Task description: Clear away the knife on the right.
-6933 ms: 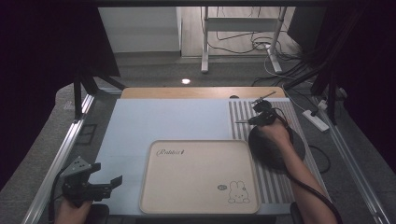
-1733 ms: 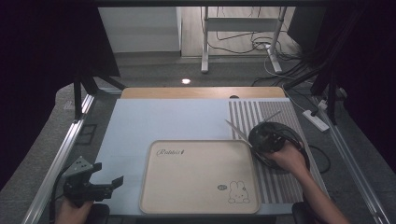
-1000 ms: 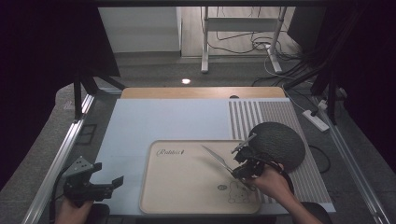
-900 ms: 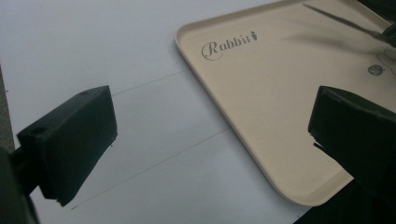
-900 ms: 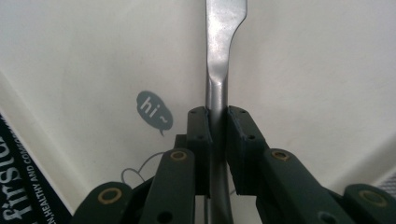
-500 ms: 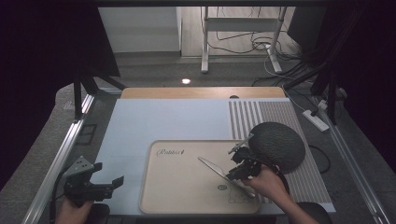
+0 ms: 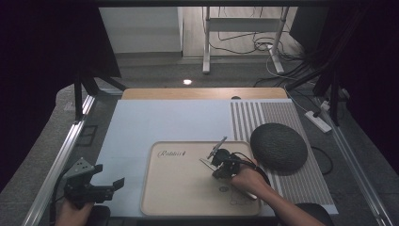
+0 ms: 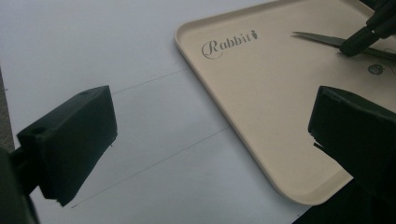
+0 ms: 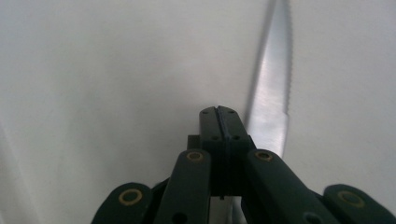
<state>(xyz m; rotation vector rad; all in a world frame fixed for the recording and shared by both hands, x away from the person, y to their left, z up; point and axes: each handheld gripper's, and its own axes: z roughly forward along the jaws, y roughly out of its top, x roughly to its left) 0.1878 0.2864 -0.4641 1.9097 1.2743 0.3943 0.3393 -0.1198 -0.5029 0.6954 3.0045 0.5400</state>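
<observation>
Knife [image 9: 271,107] with a serrated steel blade lies over the middle of a beige tray [image 7: 179,197], its tip pointing toward the tray's far edge in the high view [image 7: 217,147]. The right gripper [image 7: 220,165] sits low over the tray at the blade's handle end, a person's hand [image 7: 247,181] wrapped around its body. In the right gripper view its two black jaws stand pressed flat together, no gap between them, and the blade runs up from just beside and beneath them; whether the pads pinch any part of the knife cannot be told from these pictures. The jaws have just been closing.

The tray rests on a pale blue mat [image 7: 155,122], printed with the word "Rabbit" near its far left corner [image 8: 229,44] and a small rabbit drawing near its near right corner. A dark grey round dish [image 7: 278,147] lies just beside the tray's right edge, on a striped grey mat [image 7: 263,113].

The left gripper [image 7: 106,188] rests at the mat's near left corner, well apart from the tray's contents. Its jaws stand wide apart with nothing between them; in the left gripper view they frame the tray's near corner, and the knife blade [image 8: 322,39] with the other gripper's black fingers shows farther off.
</observation>
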